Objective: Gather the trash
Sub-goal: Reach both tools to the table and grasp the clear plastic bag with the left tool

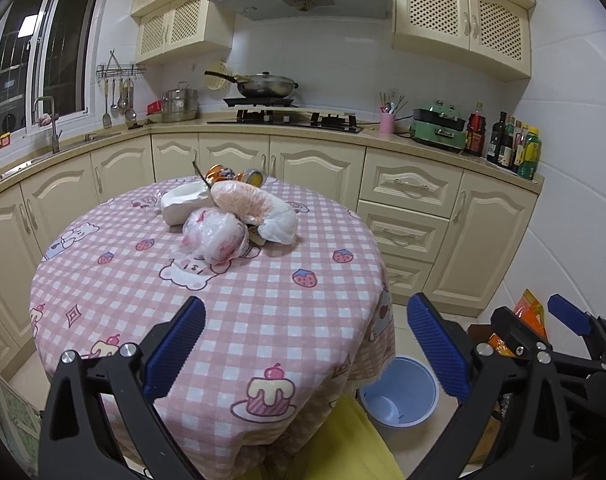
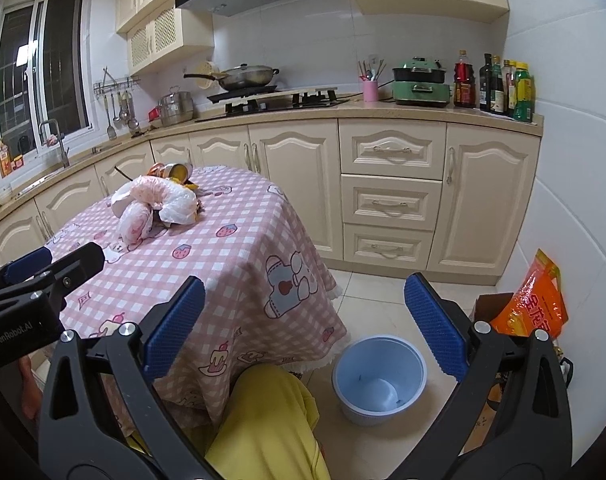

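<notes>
Trash pile [image 1: 227, 220] sits on one table [image 1: 263, 320]; one bin [image 2: 379, 380] below; both grippers [image 1: 303, 344] [image 2: 303, 328] gape wide, holding nothing.

Left gripper [image 1: 305, 344] gapes above table [image 1: 263, 300]; bagged trash [image 1: 231, 220], perhaps cans.

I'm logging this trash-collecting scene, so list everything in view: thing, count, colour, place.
plastic bags: several, white and pinkish, piled on the table's far half
white container: one, left of the bags
cans: two, orange and yellow, behind the pile
table: one, pink checked cloth
bin: one, light blue, on the floor right of the table
orange bag: one, on the floor by the right wall
wok: one, on the stove
bottles: several, on the counter's right end
left gripper: open, empty
right gripper: open, empty
</notes>
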`<state>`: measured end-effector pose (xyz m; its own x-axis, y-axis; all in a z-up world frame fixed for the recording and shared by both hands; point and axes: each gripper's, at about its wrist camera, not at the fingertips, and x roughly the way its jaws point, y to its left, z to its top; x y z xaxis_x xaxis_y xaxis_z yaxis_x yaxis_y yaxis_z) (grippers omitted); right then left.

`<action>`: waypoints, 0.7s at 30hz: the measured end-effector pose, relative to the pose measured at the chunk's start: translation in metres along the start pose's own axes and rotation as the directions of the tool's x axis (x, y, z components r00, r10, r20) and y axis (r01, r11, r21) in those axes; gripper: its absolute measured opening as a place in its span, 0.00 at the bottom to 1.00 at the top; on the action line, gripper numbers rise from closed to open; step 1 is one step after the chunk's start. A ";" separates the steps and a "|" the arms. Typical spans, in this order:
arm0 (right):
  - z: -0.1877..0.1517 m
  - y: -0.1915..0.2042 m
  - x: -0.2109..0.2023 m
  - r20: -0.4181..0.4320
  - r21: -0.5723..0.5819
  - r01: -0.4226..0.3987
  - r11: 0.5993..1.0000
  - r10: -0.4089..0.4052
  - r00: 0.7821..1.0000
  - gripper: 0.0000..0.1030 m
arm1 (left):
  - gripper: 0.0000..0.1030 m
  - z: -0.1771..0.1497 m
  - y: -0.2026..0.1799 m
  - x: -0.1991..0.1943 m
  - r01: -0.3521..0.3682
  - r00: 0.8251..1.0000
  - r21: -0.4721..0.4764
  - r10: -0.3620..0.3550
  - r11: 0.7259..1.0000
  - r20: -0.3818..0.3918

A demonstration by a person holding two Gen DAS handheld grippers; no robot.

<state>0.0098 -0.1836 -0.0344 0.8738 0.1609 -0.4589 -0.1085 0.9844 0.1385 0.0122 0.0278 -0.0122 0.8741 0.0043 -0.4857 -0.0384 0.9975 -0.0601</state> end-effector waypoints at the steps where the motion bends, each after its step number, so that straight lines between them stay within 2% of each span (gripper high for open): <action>1: 0.001 0.001 0.004 -0.007 0.001 -0.002 1.000 0.002 1.000 0.95 | 0.96 0.000 0.003 0.003 -0.007 1.000 -0.004 0.007 1.000 -0.008; 6: 0.008 0.007 0.026 -0.045 0.010 -0.025 1.000 0.025 0.999 0.95 | 0.96 0.004 0.021 0.021 -0.028 0.998 -0.046 0.025 0.999 -0.052; 8: 0.010 0.011 0.036 -0.058 0.010 -0.037 0.999 0.037 0.998 0.95 | 0.96 0.006 0.032 0.031 -0.058 0.996 -0.071 0.053 0.996 -0.070; 13: 0.022 0.025 0.067 -0.102 0.007 -0.092 0.996 0.092 0.991 0.95 | 0.96 0.016 0.053 0.054 -0.083 0.990 -0.091 0.072 0.992 -0.117; 19: 0.042 0.046 0.106 -0.149 0.026 -0.190 0.982 0.191 0.970 0.95 | 0.96 0.039 0.081 0.089 -0.086 0.986 -0.130 0.066 0.988 -0.153; 21: 0.049 0.052 0.118 -0.164 0.029 -0.216 0.976 0.218 0.962 0.95 | 0.96 0.047 0.085 0.104 -0.084 0.986 -0.116 0.065 0.990 -0.155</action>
<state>0.1306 -0.1172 -0.0384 0.7393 0.3810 -0.5552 -0.2813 0.9239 0.2594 0.1222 0.1169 -0.0267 0.7840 0.0585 -0.6180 -0.1673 0.9786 -0.1195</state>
